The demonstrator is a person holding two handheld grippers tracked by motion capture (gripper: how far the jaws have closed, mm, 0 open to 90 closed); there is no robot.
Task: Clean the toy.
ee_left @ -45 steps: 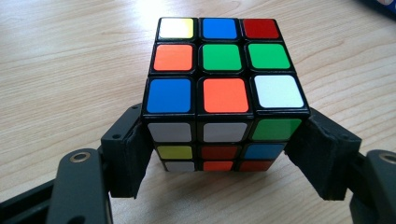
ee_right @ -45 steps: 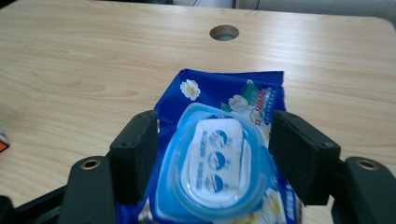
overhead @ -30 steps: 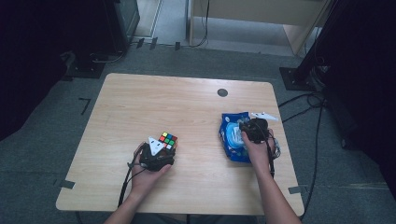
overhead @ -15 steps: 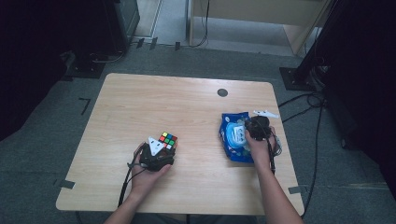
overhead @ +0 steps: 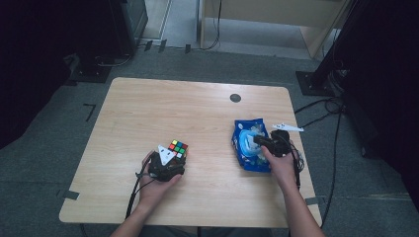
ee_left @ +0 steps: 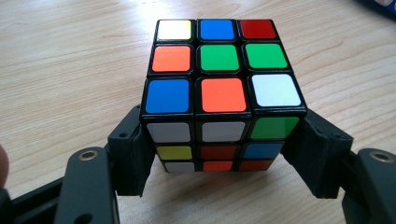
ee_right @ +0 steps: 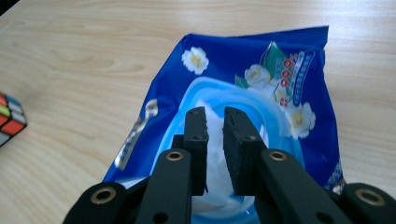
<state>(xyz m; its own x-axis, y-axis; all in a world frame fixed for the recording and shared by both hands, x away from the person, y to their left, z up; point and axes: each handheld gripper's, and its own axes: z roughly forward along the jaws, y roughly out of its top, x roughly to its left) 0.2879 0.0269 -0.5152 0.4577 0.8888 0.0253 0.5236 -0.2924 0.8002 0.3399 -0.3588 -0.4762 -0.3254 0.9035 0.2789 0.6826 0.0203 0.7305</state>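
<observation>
Cube (ee_left: 219, 88) clamped in left hand-held gripper (ee_left: 219, 163); right hand-held gripper (ee_right: 215, 140), jaws barely apart, over wipes pack (ee_right: 289, 93).

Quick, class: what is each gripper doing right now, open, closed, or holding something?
Left gripper: closed on the Rubik's cube.
Right gripper: jaws slightly apart, just opening, over the blue wet-wipes pack, holding nothing.

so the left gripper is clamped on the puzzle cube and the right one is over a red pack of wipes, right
Not quite: the pack of wipes is blue, not red, as the right gripper view shows. The rest holds: the left gripper is clamped on the puzzle cube, and the right gripper is over the pack.
</observation>
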